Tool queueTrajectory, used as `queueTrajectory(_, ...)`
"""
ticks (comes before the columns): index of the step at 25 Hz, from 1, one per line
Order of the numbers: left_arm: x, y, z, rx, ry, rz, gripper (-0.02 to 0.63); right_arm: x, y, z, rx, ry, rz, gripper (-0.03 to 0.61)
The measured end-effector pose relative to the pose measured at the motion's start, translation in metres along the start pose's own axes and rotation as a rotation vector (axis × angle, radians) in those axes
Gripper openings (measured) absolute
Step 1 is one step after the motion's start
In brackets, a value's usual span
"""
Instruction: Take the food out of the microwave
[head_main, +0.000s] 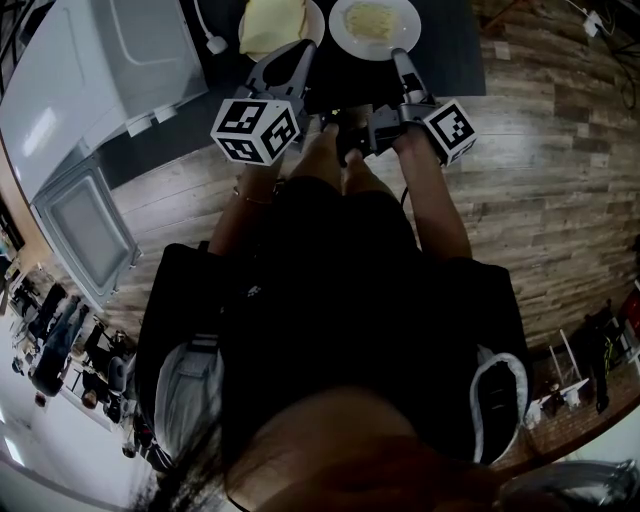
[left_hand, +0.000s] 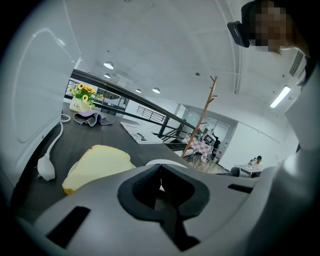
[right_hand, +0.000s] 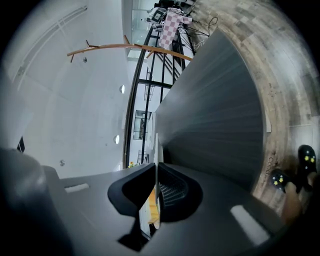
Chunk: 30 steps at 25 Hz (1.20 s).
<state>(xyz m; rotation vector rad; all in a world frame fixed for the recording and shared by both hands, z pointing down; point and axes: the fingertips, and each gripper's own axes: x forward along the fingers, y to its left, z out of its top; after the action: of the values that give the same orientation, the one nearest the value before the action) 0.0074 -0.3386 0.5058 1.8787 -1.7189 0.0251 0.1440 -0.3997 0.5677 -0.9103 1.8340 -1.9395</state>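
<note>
While the person stands facing the table, head view: a boxy white microwave (head_main: 100, 80) sits upper left, and its door (head_main: 85, 230) hangs open toward the person. Its inside does not show.
Food: both lots look to be out already, on the dark grey tabletop (head_main: 450, 40) right of the microwave. A pale yellow slab (head_main: 272, 22) on a small white plate (head_main: 317, 22) lies just beside the microwave. A round white plate (head_main: 342, 38) of pale noodle-like food (head_main: 372, 18) sits further right.
Left tongs (head_main: 300, 52): nosed toward the yellow slab, just short of it.
Right tongs (head_main: 401, 60): tip at the near rim of the round white plate.
Left gripper view: jaws pressed together with nothing between them. The slab lies ahead on the microwave side, and a white plug and cable (left_hand: 47, 167) lies between slab and microwave.
Right gripper view: jaws pinch a thin white edge (right_hand: 156, 150), seen edge-on; I take it for that plate's rim.
Relation that matters: the round plate lies straight ahead of the right tongs, on the side away from the microwave. Being round, it has no long axis to line up. The right hand is on it; the left is nearer the slab.
Lifted or resting: cannot tell.
Surface and room: a smooth dark top and a wood-plank floor (head_main: 540, 180) right of the microwave. Yellow flowers (left_hand: 82, 92) stand at the table's far end, with a black railing (left_hand: 150, 112) and a bare wooden coat stand (left_hand: 205, 115) beyond.
</note>
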Motion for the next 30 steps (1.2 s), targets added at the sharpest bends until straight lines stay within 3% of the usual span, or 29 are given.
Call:
queueTrajectory(8, 0.001, -0.002, 0.003, 0.008, -0.001, -0.007, 0.006, 0.002, -0.003, 0.000, -0.027, 0.019, -0.038, 0.015)
queueTrajectory(18, -0.003, -0.003, 0.010, 0.020, -0.012, 0.003, 0.006, 0.005, 0.013, -0.008, -0.221, 0.113, -0.078, 0.182)
queueTrajectory(30, -0.011, -0.008, 0.027, 0.036, -0.049, -0.007, 0.006, -0.006, 0.008, -0.019, -0.381, 0.210, -0.134, 0.225)
